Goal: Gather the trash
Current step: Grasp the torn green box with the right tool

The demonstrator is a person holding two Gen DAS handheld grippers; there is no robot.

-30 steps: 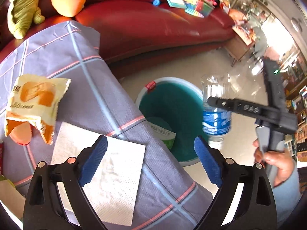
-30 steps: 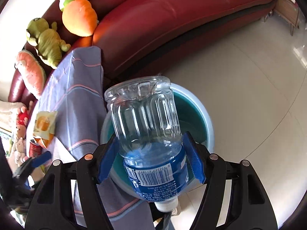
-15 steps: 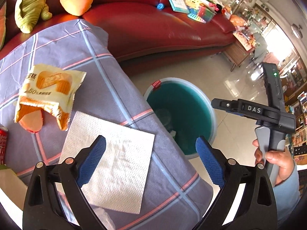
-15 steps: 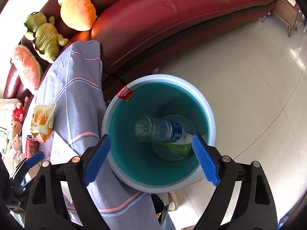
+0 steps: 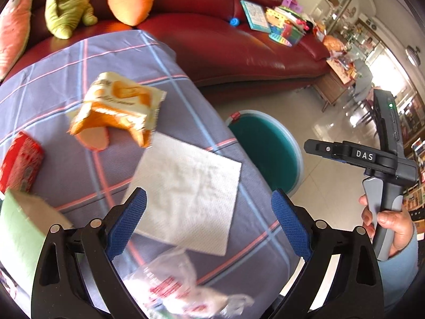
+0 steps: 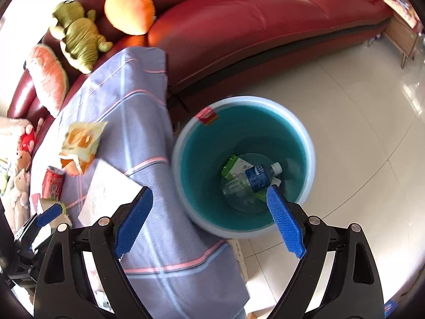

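Observation:
The teal bin (image 6: pixel 310 143) stands on the floor beside the table, and a clear water bottle (image 6: pixel 249 180) lies inside it on a green and white carton (image 6: pixel 233 166). My right gripper (image 6: pixel 209 223) hangs open above the bin's near left rim with nothing between its pads. My left gripper (image 5: pixel 209 223) is open over the table, its pads either side of a flat white napkin (image 5: pixel 186 191). An orange snack wrapper (image 5: pixel 119 111) and a red can (image 5: pixel 18 164) lie beyond it. A crumpled clear plastic wrapper (image 5: pixel 180 287) sits below the fingers.
A purple checked cloth (image 5: pixel 66 74) covers the table and hangs over its edge toward the bin (image 5: pixel 265 143). A pale green carton (image 5: pixel 18 234) stands at the left. Behind is a red sofa (image 6: pixel 265 21) with plush toys. A hand (image 5: pixel 393 226) holds the right gripper's handle.
The right gripper opened and the bottle dropped into the bin. Both grippers rose and shifted toward the table; the can and the plastic wrapper came into the left view.

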